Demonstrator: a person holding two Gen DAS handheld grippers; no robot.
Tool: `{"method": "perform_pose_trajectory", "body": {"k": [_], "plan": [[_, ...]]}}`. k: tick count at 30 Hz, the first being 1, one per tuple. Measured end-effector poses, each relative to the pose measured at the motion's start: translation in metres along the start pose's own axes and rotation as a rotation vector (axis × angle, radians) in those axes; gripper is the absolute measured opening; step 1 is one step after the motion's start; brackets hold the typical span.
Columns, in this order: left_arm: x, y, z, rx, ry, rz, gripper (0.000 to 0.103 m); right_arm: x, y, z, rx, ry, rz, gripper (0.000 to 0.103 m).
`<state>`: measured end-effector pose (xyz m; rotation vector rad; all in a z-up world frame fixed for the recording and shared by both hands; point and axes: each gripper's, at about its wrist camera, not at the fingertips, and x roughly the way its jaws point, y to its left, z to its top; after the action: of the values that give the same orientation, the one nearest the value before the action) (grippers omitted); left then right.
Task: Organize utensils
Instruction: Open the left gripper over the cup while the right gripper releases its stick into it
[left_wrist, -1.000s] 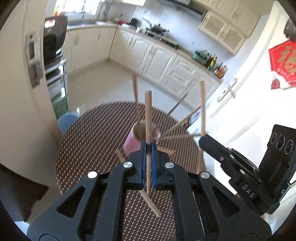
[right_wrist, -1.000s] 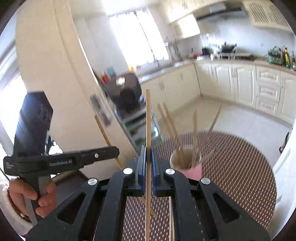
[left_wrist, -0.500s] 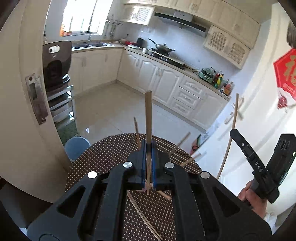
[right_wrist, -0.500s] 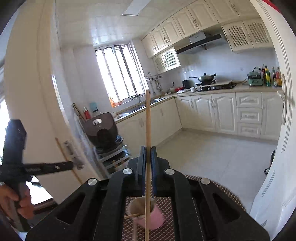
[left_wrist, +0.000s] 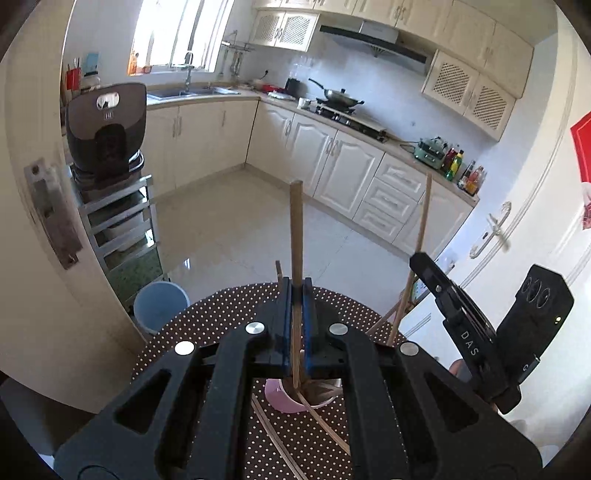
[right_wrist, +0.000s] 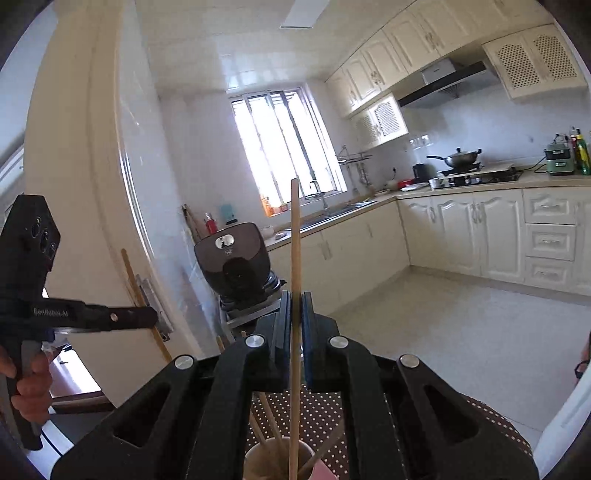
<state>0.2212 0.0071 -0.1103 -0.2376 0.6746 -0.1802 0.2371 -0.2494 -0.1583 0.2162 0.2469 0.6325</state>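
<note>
Left wrist view: left tongs (left_wrist: 297, 325) clamped on one chopstick (left_wrist: 295, 236), held upright, lower end dipping into the pink cup (left_wrist: 282, 398) directly below — likely lined up for a drop into the cup. More chopsticks standing in that cup, splayed toward the right; two or three loose sticks (left_wrist: 273, 432) flat on the bench (left_wrist: 221, 314) just beside it, presumably not yet gathered. Right tongs (left_wrist: 419, 260) visible off to the right, shut on a second chopstick (left_wrist: 423, 218) that slants up past the cabinets.

Right wrist view: right tongs (right_wrist: 295, 321) pinching that chopstick (right_wrist: 294, 258) near mid-length, stick vertical, tip reaching down inside the cup (right_wrist: 273, 461) among the others. Upright hold suits the narrow mouth — less chance of knocking the sticks already inside. Left tongs (right_wrist: 153, 318) seen at far left with a hand (right_wrist: 31, 380) on the handle, its chopstick (right_wrist: 138, 291) crossing them at a tilt.

Judged stage: both sticks over or partly in the cup, release not yet made. Risk: tipping a light cup, or a stick bouncing out.

Bench round, covered in a dark brown cloth with white dots. Beyond it a cream kitchen: tiled floor, panelled cabinets, sink under a bright window, wok (left_wrist: 338, 96) on the hob, bottles on the counter, dark appliance (right_wrist: 236, 258) on a metal rack, blue bin (left_wrist: 160, 306) on the floor.
</note>
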Motion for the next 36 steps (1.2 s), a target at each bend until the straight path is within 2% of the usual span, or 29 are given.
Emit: {"method": "perform_pose_trajectory", "body": {"k": [14,25,31,36], "plan": [[0.029,-0.005,-0.019,0.037,0.064,-0.007,0.005,0.019,0.000,0.003,0.008,-0.016,0.121,0.004],[0.033,0.003,-0.024,-0.009,0.100,-0.028,0.005,0.012,0.006,0.011,-0.020,0.022,0.159,0.004],[0.032,0.002,-0.025,-0.004,0.102,-0.029,0.006,0.021,0.010,0.011,-0.028,0.040,0.221,0.004],[0.033,0.004,-0.026,-0.023,0.123,-0.025,0.006,0.019,0.014,0.009,-0.034,0.060,0.234,0.005]]}}
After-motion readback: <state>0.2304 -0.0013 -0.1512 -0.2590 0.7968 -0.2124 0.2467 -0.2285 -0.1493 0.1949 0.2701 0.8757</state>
